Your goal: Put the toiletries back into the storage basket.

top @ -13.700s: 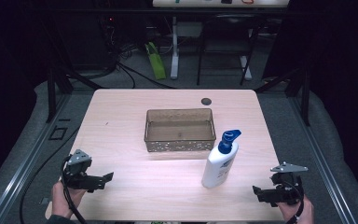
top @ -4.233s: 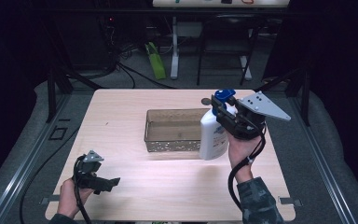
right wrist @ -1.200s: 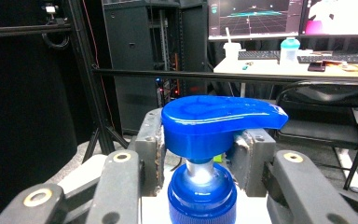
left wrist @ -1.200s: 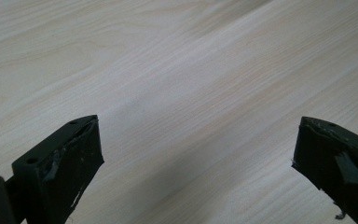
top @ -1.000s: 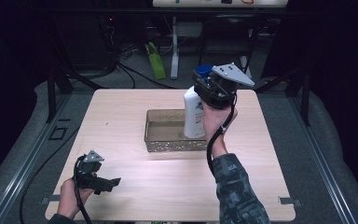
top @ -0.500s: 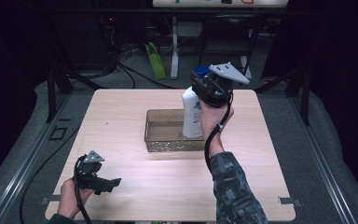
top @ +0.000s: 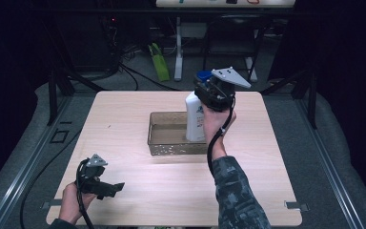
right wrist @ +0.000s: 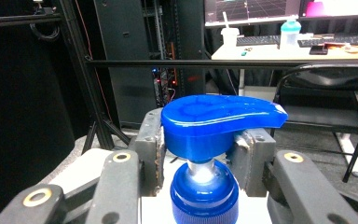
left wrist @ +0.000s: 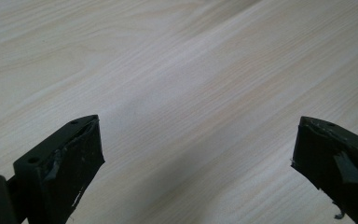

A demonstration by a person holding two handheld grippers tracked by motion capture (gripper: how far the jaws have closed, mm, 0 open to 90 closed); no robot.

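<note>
Your high view looks forward and down over the whole worktop [top: 138, 191]. Your left gripper view faces bare worktop [left wrist: 177, 84] at close range. Your right gripper view looks level, hard against the pump bottle [right wrist: 205, 140], which the high view shares [top: 195, 119].

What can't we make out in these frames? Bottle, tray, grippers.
- Bottle base, high view: behind the tray's near wall; touching the floor or not, cannot tell.
- Bottle label, high view: too small to read.
- Right gripper jaw pads, right gripper view: hidden behind the pump head.
- Left gripper jaw gap, high view: too small to judge.
</note>
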